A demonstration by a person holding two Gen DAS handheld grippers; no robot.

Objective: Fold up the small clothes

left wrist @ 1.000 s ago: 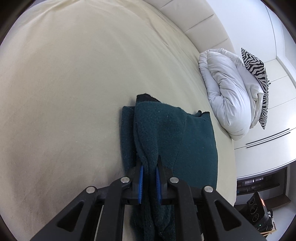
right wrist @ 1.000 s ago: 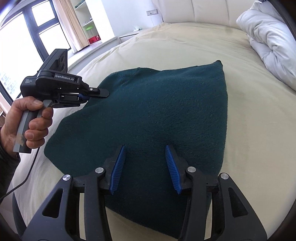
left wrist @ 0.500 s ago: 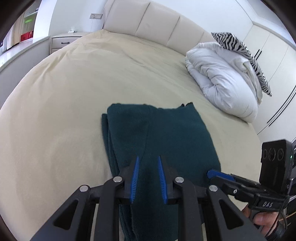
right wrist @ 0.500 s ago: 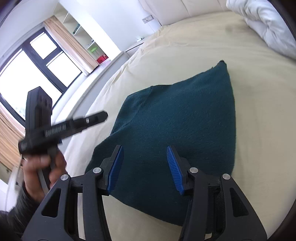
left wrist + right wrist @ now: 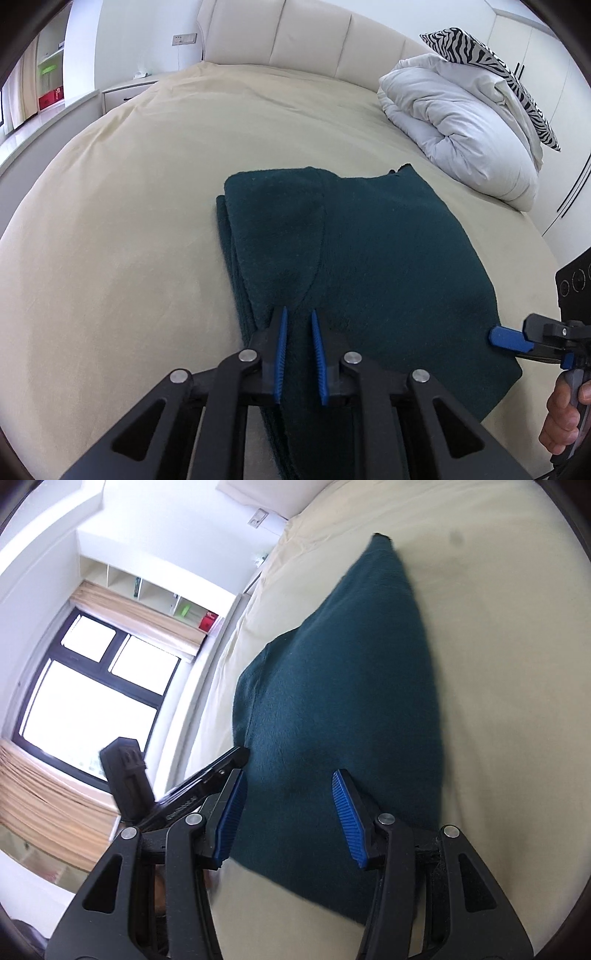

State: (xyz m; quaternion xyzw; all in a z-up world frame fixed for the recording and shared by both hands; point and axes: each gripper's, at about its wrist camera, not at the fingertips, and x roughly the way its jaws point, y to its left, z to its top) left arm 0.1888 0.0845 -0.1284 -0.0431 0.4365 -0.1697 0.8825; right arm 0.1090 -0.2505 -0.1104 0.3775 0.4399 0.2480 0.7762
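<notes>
A dark teal fleece garment [image 5: 369, 251] lies folded on the cream bed, with a narrower flap laid over its left side. It also shows in the right wrist view [image 5: 343, 686]. My left gripper [image 5: 297, 317] hovers over the garment's near left edge, its blue pads a little apart with no cloth pinched between them. My right gripper [image 5: 288, 779] is wide open over the garment's near corner and holds nothing. The right gripper also shows at the right edge of the left wrist view [image 5: 517, 339], at the garment's right edge.
The cream bed sheet [image 5: 122, 206] spreads all around the garment. A white rolled duvet [image 5: 458, 122] and a zebra-print pillow [image 5: 491, 59] lie at the back right by the padded headboard [image 5: 314, 40]. A window [image 5: 88, 686] and shelves [image 5: 159, 594] are to the left.
My left gripper has let go of the teal flap, which now lies flat on the garment, and its jaws have parted slightly. Both grippers have tilted and drawn back; the right one stays open.
</notes>
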